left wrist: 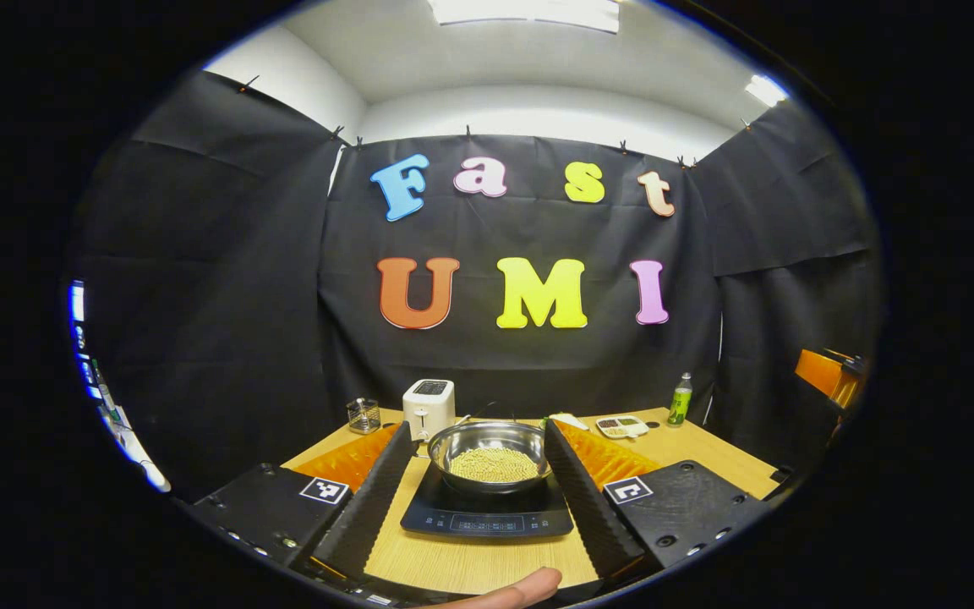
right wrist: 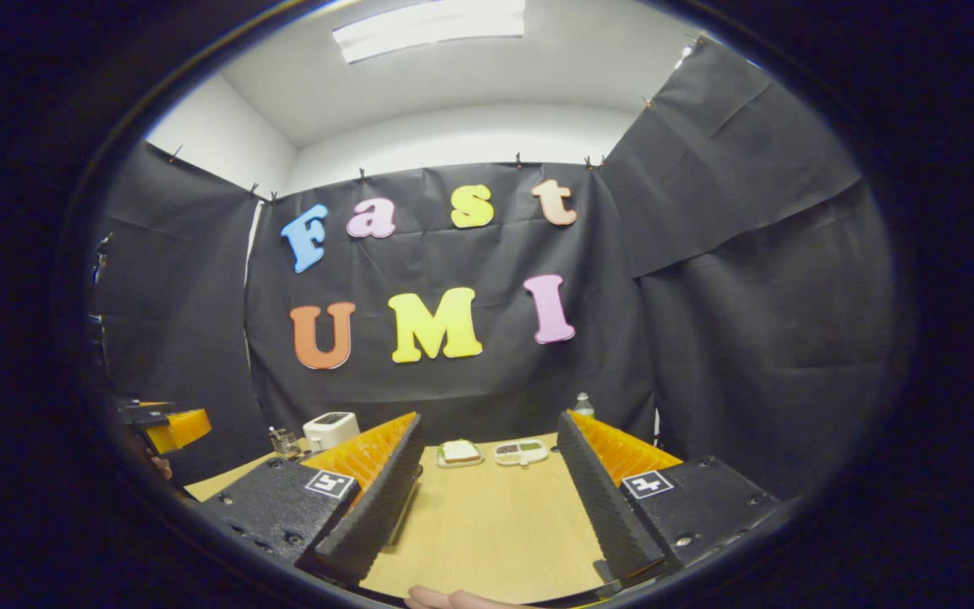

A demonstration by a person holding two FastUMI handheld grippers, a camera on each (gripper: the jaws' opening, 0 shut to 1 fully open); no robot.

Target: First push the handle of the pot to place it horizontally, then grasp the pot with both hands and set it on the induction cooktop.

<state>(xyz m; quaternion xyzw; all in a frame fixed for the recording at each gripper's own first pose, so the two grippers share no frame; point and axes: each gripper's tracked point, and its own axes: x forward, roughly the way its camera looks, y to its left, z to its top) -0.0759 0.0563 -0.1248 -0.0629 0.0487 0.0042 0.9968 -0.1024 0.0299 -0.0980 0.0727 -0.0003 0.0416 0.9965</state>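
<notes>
On the wooden surface (left wrist: 470,567), as seen in the left gripper view, a wire holder (left wrist: 363,415) is set at about ten o'clock from the pot, with a white toaster (left wrist: 429,408) just to its right. The left claw (left wrist: 478,478) is held spread wide, nothing pinched between its fingers (left wrist: 369,507), and a fingertip of the holding hand (left wrist: 512,590) is seen at six o'clock. Between those fingers the steel pot (left wrist: 491,457), filled with pale grains, is seated on the black induction cooktop (left wrist: 487,514); its handle is seen only as a thin dark line behind the rim at about twelve o'clock, and its direction cannot be told. Farther right, at about two o'clock, a small compartment tray (left wrist: 622,426) and a green bottle (left wrist: 680,399) are placed near the back wall. In the right gripper view the right claw (right wrist: 487,491) is likewise spread open over bare wood, empty, with the toaster (right wrist: 331,430) at ten o'clock, a white dish (right wrist: 458,452) and the tray (right wrist: 521,452) at twelve o'clock, and the other claw's body visible at the far left edge (right wrist: 170,427).
</notes>
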